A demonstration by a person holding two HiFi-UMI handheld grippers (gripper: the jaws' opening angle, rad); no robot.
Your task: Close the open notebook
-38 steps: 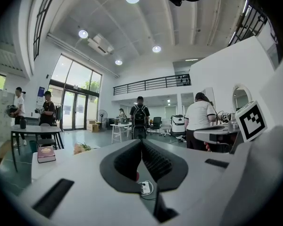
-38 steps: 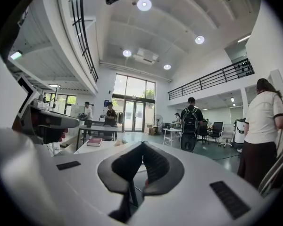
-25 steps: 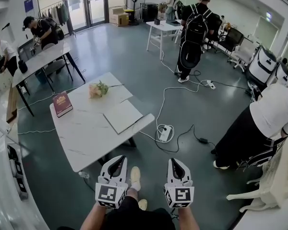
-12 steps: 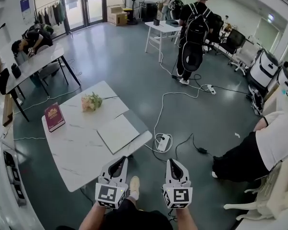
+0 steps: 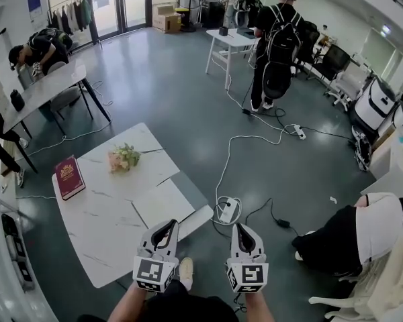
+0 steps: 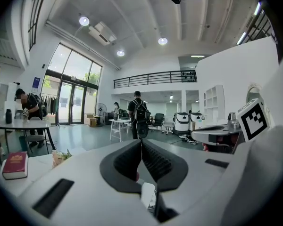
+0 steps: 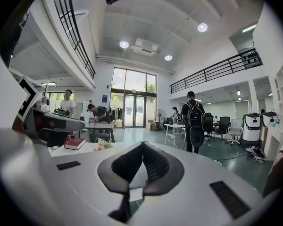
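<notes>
1. Head view: flat pale open notebook [image 5: 162, 203] lying pages up on the white stone-look bench [image 5: 107, 230], close to the near right corner. Not closed yet.
2. Same view: dark red hardback book [image 5: 69, 176] at the left side of the bench and a small bunch of pale flowers [image 5: 123, 158] further back. Both well apart from the notebook, so plenty of room for flipping a cover over.
3. Same view: left tongs [image 5: 165, 227] and right tongs [image 5: 240, 228] side by side, low at the front, over the shiny grey floor [image 5: 188, 99]. Near the notebook, but touching nothing. Probably held like this just for walking up, not for grabbing.
4. Left gripper view: left tongs [image 6: 141, 147] pressed together with nothing between them. Pointing almost level, with the red book [image 6: 15, 164] on the bench off to the left.
5. Right gripper view: right tongs [image 7: 142, 147] pressed together too, and empty. Red book [image 7: 75, 143] and flowers [image 7: 103, 144] off to the left.
6. Best guess for what comes next: get closer, then catch one cover edge and fold it over.
</notes>
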